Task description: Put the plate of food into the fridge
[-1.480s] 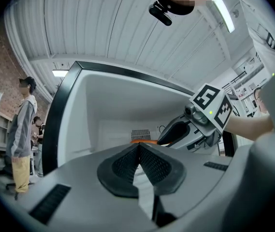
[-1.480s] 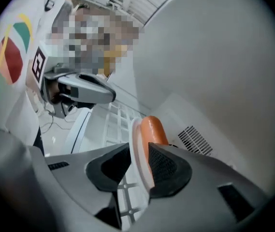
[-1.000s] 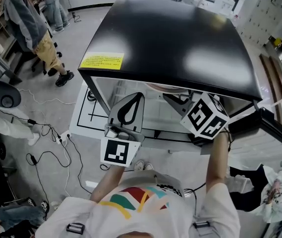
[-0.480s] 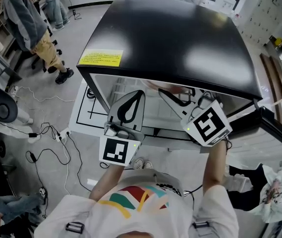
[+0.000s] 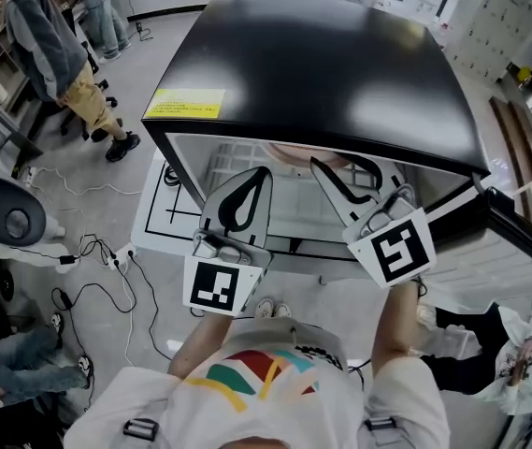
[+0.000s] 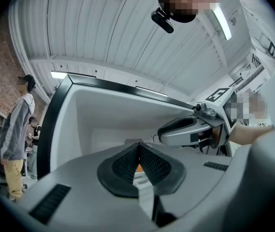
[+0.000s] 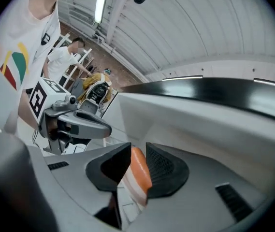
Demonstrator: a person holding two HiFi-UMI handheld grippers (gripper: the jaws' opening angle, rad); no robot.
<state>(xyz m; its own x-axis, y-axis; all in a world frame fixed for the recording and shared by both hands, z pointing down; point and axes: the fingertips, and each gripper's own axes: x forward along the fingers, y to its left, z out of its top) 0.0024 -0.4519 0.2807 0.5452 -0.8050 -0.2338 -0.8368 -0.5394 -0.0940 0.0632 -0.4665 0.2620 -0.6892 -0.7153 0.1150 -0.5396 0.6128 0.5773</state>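
1. Right gripper [image 7: 137,159] is clamping its jaws on the plate [image 7: 139,174], biting the orange-and-white rim. No food is showing in any view.
2. That plate is sitting at the mouth of the fridge [image 5: 322,64], tucked just under the front edge of the black top. Only a pale sliver is peeking out in the head view.
3. The rim pinch looks deliberate: I'm reading it as holding the plate level so nothing slides on the way in.
4. Being round, it's showing no real long axis. The gripped edge is running along the jaws, and the plate seems to be reaching away from the person into the cabinet.
5. Left gripper [image 6: 138,146] is hovering just beside it with jaws closed together. An orange fleck is showing in the slit below the tips, and I can't tell if it's pinched.
6. Off to the right, the door [image 5: 499,251] is standing open, giving both tools room.
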